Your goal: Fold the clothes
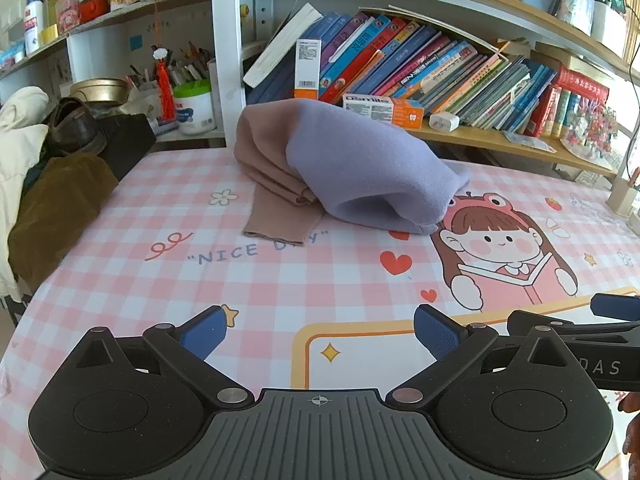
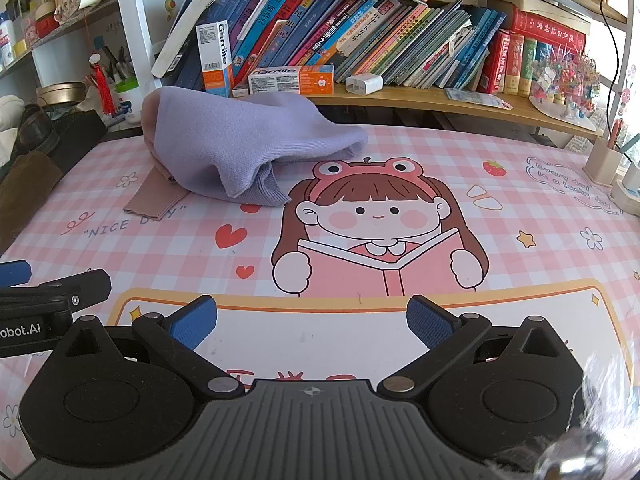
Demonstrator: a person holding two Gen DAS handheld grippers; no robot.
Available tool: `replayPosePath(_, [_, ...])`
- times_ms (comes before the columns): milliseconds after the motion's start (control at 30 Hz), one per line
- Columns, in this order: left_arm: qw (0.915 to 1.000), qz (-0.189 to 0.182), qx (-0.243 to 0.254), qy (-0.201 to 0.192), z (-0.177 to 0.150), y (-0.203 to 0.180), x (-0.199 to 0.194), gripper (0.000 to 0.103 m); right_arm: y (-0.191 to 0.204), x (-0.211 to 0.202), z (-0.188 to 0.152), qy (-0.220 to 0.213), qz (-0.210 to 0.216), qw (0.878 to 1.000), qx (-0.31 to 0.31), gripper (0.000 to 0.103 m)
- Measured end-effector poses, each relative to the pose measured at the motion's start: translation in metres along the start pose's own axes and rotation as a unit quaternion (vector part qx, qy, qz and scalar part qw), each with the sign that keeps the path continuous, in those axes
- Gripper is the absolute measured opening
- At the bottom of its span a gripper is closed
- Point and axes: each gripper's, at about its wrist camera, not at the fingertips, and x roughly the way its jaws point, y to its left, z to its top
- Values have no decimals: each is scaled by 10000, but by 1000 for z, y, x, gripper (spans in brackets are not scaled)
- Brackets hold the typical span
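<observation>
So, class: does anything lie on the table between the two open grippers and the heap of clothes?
Nothing visible does. Only bare checked tablecloth separates the left gripper and right gripper from the lilac garment lying over the tan one.

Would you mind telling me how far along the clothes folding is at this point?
Nothing looks folded yet: the purple garment lies crumpled over the tan garment at the far side of the table. Nothing is in hand: the left gripper and right gripper are open and empty. Both garments remain to be folded.

Right gripper (image 2: pixel 312 322) fingers spread wide, empty, over worktop (image 2: pixel 520 184); lilac garment (image 2: pixel 240 144) heaped on pinkish-brown garment (image 2: pixel 154 198) far left.
</observation>
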Motion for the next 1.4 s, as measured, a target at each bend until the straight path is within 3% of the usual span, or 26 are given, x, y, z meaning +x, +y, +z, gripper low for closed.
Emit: replayPosePath(1400, [10000,18,-17,79,2,-2,5,101,-2,5,1,37,30,10000,41,102])
